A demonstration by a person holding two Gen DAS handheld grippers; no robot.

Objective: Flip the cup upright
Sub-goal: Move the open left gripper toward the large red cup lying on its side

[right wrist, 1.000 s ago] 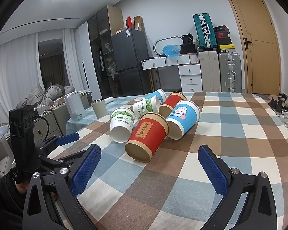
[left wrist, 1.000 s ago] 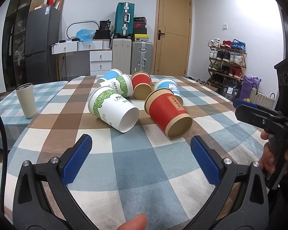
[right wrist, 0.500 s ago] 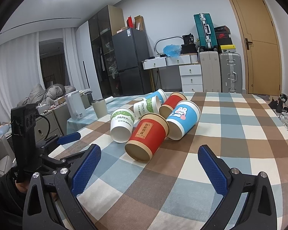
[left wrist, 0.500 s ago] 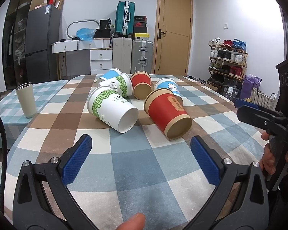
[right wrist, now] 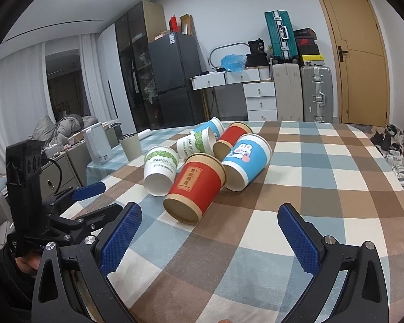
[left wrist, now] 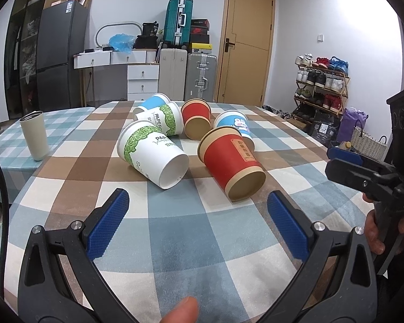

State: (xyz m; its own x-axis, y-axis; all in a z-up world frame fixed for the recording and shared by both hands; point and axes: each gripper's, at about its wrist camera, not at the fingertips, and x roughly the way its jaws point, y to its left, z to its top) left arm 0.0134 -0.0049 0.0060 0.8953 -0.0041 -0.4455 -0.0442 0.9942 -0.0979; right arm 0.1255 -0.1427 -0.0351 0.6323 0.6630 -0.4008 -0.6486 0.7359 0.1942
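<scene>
Several paper cups lie on their sides in a cluster on the checked tablecloth [left wrist: 175,242]. Nearest are a red cup [left wrist: 230,165] [right wrist: 196,185] and a white cup with green leaves [left wrist: 150,152] [right wrist: 160,168], bases toward me. Behind lie a blue rabbit cup [right wrist: 246,160] [left wrist: 233,123], a second red cup [left wrist: 195,118], a second green-leaf cup [left wrist: 161,119] and a plain blue cup [left wrist: 152,102]. My left gripper [left wrist: 198,216] is open and empty, just short of the two nearest cups. My right gripper [right wrist: 208,227] is open and empty, just short of the red cup.
A beige tumbler [left wrist: 35,134] [right wrist: 130,145] stands upright on the far left part of the table. A white kettle [right wrist: 97,145] stands beyond the table. Drawers, suitcases, a fridge and a door line the back wall; a shoe rack [left wrist: 320,86] is at the right.
Both grippers have drifted very slightly toward the cups. The cups have not moved and both grippers stay open.
</scene>
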